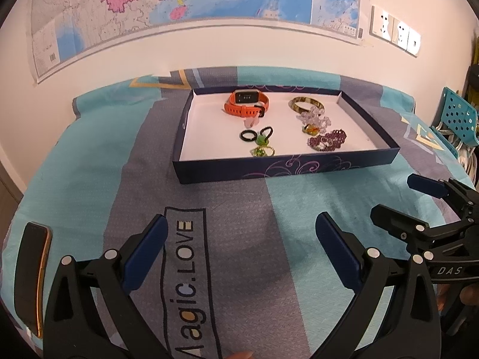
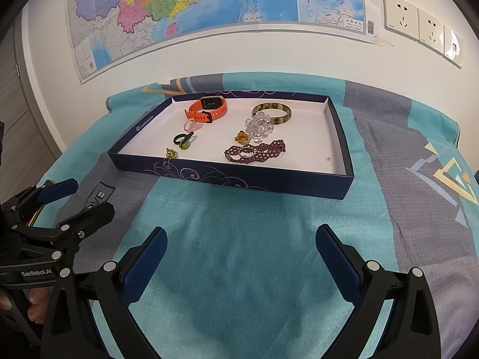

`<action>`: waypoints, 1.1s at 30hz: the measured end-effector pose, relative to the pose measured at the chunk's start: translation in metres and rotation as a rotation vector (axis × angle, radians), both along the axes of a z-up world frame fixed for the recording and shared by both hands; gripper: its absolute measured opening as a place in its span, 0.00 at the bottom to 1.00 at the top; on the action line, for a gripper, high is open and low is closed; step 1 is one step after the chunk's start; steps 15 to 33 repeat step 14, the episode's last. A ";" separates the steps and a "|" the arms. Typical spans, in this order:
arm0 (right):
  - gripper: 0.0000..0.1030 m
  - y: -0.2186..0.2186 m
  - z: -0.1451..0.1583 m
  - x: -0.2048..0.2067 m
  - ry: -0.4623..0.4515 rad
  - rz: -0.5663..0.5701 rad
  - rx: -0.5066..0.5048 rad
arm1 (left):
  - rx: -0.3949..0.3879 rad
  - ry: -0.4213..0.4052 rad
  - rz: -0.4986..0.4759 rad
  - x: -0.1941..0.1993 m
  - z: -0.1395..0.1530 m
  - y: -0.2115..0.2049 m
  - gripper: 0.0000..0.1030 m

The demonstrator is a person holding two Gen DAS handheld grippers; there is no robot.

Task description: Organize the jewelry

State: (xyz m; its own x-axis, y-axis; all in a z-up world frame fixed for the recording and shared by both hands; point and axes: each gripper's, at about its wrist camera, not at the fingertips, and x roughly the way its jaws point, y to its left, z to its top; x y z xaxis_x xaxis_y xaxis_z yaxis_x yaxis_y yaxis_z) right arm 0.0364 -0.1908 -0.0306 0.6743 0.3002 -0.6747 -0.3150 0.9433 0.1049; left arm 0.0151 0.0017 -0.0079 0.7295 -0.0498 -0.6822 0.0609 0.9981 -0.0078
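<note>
Bedspread [image 2: 239,269] bare before tray [image 2: 227,179]; left tongs [image 1: 239,248], right tongs [image 2: 239,257] both released, empty.

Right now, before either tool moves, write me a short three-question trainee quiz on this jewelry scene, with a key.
1. True or false: the left tool is shut on a ring.
2. Which item lies nearest the back wall of the tray?
A. the purple bead bracelet
B. the orange watch
C. the black ring
3. Fill in: the clear crystal bracelet touches the brown ______.

Key
1. False: both the left tool and the right tool are open and empty, above the blanket.
2. B
3. bangle
</note>
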 end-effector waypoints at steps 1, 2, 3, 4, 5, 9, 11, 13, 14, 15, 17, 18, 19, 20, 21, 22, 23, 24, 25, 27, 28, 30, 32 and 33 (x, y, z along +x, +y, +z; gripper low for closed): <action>0.93 0.000 0.000 0.000 -0.001 0.000 0.001 | 0.002 -0.005 -0.002 0.000 0.001 -0.001 0.94; 0.93 0.000 0.000 0.000 -0.001 0.000 0.000 | 0.003 -0.011 -0.003 -0.001 0.002 -0.002 0.94; 0.93 0.000 0.000 0.000 -0.001 -0.001 0.001 | 0.007 -0.021 -0.005 -0.002 0.003 -0.002 0.94; 0.93 0.000 0.000 0.000 -0.001 0.000 0.002 | 0.010 -0.023 -0.009 -0.003 0.003 -0.003 0.94; 0.93 0.000 0.000 -0.001 -0.001 0.000 0.003 | 0.010 -0.023 -0.012 -0.003 0.003 -0.004 0.94; 0.93 -0.001 0.000 -0.001 0.001 0.002 0.000 | 0.024 -0.008 -0.006 -0.002 0.001 -0.007 0.94; 0.93 -0.001 0.000 -0.001 0.002 0.002 -0.002 | 0.024 -0.001 -0.004 -0.001 0.000 -0.007 0.94; 0.93 -0.002 0.000 -0.001 0.003 0.002 -0.003 | 0.020 0.002 -0.001 0.000 0.000 -0.006 0.94; 0.93 -0.002 0.000 -0.001 0.003 0.001 -0.006 | 0.019 0.004 0.000 0.000 -0.001 -0.006 0.94; 0.93 -0.002 0.000 -0.001 0.003 0.001 -0.006 | 0.019 0.004 0.000 0.000 -0.001 -0.006 0.94; 0.93 -0.002 0.000 -0.001 0.003 0.001 -0.006 | 0.019 0.004 0.000 0.000 -0.001 -0.006 0.94; 0.93 -0.002 0.000 -0.001 0.003 0.001 -0.006 | 0.019 0.004 0.000 0.000 -0.001 -0.006 0.94; 0.93 -0.002 0.000 -0.001 0.003 0.001 -0.006 | 0.019 0.004 0.000 0.000 -0.001 -0.006 0.94; 0.93 -0.002 0.000 -0.001 0.003 0.001 -0.006 | 0.019 0.004 0.000 0.000 -0.001 -0.006 0.94; 0.93 -0.002 0.000 -0.001 0.003 0.001 -0.006 | 0.019 0.004 0.000 0.000 -0.001 -0.006 0.94; 0.93 -0.002 0.000 -0.001 0.003 0.001 -0.006 | 0.019 0.004 0.000 0.000 -0.001 -0.006 0.94; 0.93 -0.002 0.000 -0.001 0.003 0.001 -0.006 | 0.019 0.004 0.000 0.000 -0.001 -0.006 0.94; 0.93 -0.002 0.000 -0.001 0.003 0.001 -0.006 | 0.019 0.004 0.000 0.000 -0.001 -0.006 0.94; 0.93 -0.002 0.000 -0.001 0.003 0.001 -0.006 | 0.019 0.004 0.000 0.000 -0.001 -0.006 0.94; 0.93 -0.002 0.000 -0.001 0.003 0.001 -0.006 | 0.019 0.004 0.000 0.000 -0.001 -0.006 0.94; 0.93 -0.002 0.000 -0.001 0.003 0.001 -0.006 | 0.019 0.004 0.000 0.000 -0.001 -0.006 0.94; 0.93 -0.002 0.000 -0.001 0.003 0.001 -0.006 | 0.019 0.004 0.000 0.000 -0.001 -0.006 0.94; 0.93 -0.002 0.000 -0.001 0.003 0.001 -0.006 | 0.019 0.004 0.000 0.000 -0.001 -0.006 0.94; 0.93 -0.002 0.000 -0.001 0.003 0.001 -0.006 | 0.019 0.004 0.000 0.000 -0.001 -0.006 0.94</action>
